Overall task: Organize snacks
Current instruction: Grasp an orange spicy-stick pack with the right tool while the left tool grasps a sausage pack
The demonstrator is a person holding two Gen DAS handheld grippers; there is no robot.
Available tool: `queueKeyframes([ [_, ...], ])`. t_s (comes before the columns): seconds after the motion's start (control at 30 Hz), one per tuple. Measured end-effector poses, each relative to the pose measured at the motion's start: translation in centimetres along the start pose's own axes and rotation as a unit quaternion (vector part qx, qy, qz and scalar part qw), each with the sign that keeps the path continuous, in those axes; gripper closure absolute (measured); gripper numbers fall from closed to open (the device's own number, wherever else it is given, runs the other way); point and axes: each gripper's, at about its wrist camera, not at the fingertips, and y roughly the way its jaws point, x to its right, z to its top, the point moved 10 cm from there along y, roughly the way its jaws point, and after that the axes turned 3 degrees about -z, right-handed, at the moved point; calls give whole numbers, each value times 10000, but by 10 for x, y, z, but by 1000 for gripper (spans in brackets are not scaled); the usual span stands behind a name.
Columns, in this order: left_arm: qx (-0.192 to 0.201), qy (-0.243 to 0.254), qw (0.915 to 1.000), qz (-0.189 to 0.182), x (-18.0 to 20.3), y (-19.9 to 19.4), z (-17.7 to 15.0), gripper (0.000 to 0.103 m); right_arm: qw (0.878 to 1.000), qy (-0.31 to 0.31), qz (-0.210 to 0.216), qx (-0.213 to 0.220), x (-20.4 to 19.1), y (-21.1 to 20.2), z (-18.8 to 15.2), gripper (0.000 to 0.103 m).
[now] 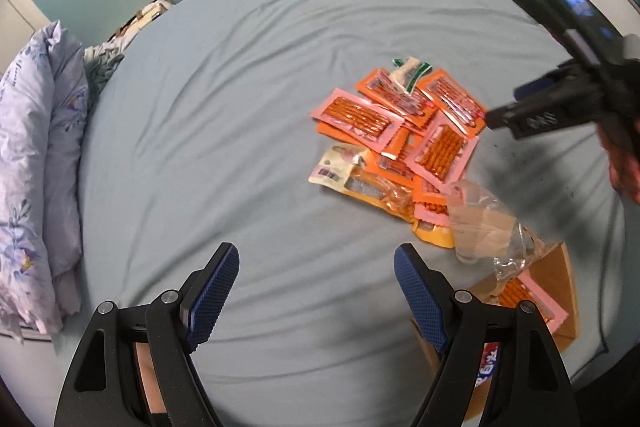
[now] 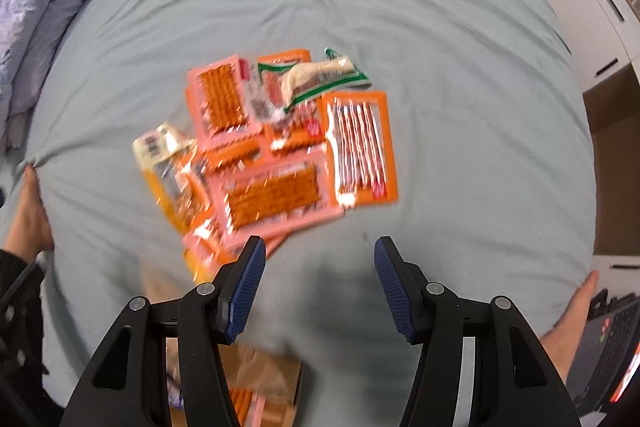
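My left hand-held gripper (image 1: 316, 263) has black angular arms, each with a triangular cut-out and round silver screws at the pivots, ending in blue ribbed pads (image 1: 214, 293). My right hand-held gripper (image 2: 320, 259) is built the same. Seen from the left one, its black body carries a small lit screen and a green light. Beside it, low at the left, I see a dark knitted sleeve (image 2: 18, 311).

Your snack packets (image 1: 400, 131) sit piled mid-bed (image 1: 240, 107), overlapping. The cardboard box (image 1: 560, 291) is at the near edge, one packet (image 1: 532, 299) inside; quilt (image 1: 36, 147) along the left edge.
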Motion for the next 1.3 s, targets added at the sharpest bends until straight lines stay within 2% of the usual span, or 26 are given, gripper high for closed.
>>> queueKeyframes([
  [0.37,-346,-287,9990,-51,-15,26,-11,21,9983,176,-325,-457,27,90,51,48],
  [0.47,-482,-331,9983,-50,-15,35,-13,21,9969,47,-273,-742,24,120,51,48],
  [0.57,-633,-377,9973,-37,-15,45,-15,21,9963,-132,-330,-784,21,141,51,32],
  [0.67,-723,-412,9965,-26,-12,53,-13,21,9969,-333,-353,-614,18,147,51,29],
  [0.73,-727,-418,9965,13,-12,58,-10,21,9973,-398,-201,-583,18,146,49,35],
  [0.8,-761,-463,9960,-53,-10,65,-7,21,9972,-465,-132,-562,21,141,43,65],
  [0.9,-893,-720,9931,-243,-7,79,1,21,9979,-280,225,-532,28,133,31,69],
  [1.0,-1136,-1202,9837,-704,-1,100,12,21,9976,-106,480,-483,35,124,13,69],
  [1.13,-1502,-1747,9675,-1040,3,132,19,21,9965,1,786,-283,41,105,-2,69],
  [1.27,-2041,-2320,9440,-1160,1,168,13,23,9959,-54,890,-163,48,89,-12,69],
  [1.3,-2121,-2442,9385,-1206,1,173,12,26,9958,-74,901,-123,49,85,-13,69],
])
